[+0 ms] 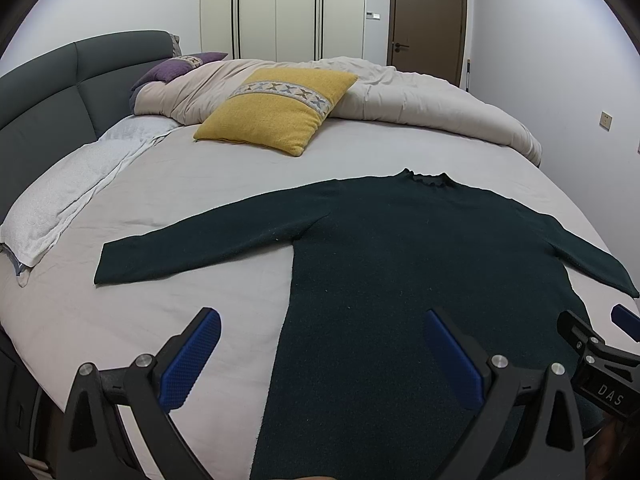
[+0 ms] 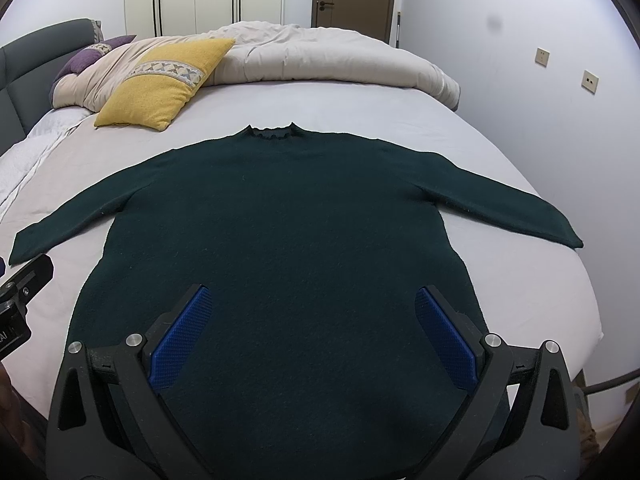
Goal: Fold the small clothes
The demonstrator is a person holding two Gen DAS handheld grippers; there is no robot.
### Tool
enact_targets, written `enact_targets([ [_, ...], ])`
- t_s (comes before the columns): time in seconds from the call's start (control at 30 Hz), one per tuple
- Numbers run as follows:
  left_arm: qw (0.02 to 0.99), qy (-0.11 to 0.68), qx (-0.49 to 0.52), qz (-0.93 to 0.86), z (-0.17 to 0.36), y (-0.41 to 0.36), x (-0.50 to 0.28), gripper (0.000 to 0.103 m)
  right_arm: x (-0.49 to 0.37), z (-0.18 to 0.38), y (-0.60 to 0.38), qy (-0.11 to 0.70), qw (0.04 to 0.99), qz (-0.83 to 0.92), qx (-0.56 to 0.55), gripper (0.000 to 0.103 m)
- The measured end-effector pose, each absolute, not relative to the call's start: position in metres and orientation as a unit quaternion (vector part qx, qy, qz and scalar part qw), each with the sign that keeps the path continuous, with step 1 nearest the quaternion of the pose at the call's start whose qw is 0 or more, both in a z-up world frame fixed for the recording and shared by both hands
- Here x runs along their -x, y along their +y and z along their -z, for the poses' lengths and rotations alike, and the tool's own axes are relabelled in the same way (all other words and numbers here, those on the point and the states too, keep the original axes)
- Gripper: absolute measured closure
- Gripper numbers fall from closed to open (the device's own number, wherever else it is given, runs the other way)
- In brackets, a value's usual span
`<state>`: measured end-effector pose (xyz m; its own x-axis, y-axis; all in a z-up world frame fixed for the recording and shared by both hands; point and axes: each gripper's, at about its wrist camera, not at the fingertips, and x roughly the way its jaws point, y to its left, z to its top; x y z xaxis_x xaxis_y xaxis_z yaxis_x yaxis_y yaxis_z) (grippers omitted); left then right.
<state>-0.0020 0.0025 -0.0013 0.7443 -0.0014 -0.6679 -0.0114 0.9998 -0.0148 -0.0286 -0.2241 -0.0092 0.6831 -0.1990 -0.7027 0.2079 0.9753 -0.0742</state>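
Both grippers hang over the near end of the sweater (image 2: pixel 280 220) with nothing in them: the left gripper (image 1: pixel 322 346) has its blue pads (image 1: pixel 188 364) spread wide, and the right gripper (image 2: pixel 314 326) is spread just as wide. The sweater lies flat on the bed (image 1: pixel 168 184), neck away from the fingers, hem towards them, both sleeves stretched straight out to the sides. No fold shows yet, so the step in hand looks like the first one.

Ahead of the left fingers, the sweater's left side edge runs between the two pads, with bare sheet under the left pad and knit under the right one. The left sleeve (image 1: pixel 192 244) lies well ahead and to the left of those fingers. The right fingers are both over the body, and the right sleeve (image 2: pixel 512 204) lies ahead and to their right.

To do this well, I would take each sleeve near its cuff, one gripper per side, and lay it across the chest so its edge sits square with the body. Pinch only the sleeve; a deep bite would likely catch the sheet too and drag it. The knit looks thick and soft, so it should drape rather than crease; lift it clear and set it down instead of sliding it. A cushion (image 1: pixel 280 108) and duvet (image 1: pixel 420 96) lie far beyond the fingers, clear of the work.
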Motion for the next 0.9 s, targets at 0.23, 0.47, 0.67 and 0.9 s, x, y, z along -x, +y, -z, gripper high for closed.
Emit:
enact_targets([
  [0.23,0.934,0.358,0.009,-0.003,0.0012,0.0020,0.0014,0.000,0.0290,0.0097,-0.2242,0.383,0.917,0.110,-0.007,0.000],
  [0.47,0.934,0.358,0.010,-0.002,0.0012,0.0019,0.0013,0.000,0.0301,0.0110,-0.2238,0.383,0.917,0.110,-0.008,0.000],
  [0.67,0.934,0.358,0.010,-0.002,0.0012,0.0019,0.0013,0.000,0.0301,0.0109,-0.2241,0.383,0.917,0.109,-0.008,0.000],
  [0.9,0.934,0.358,0.010,-0.002,0.0013,0.0022,0.0014,0.000,0.0300,0.0110,-0.2236,0.383,0.917,0.109,-0.009,0.000],
])
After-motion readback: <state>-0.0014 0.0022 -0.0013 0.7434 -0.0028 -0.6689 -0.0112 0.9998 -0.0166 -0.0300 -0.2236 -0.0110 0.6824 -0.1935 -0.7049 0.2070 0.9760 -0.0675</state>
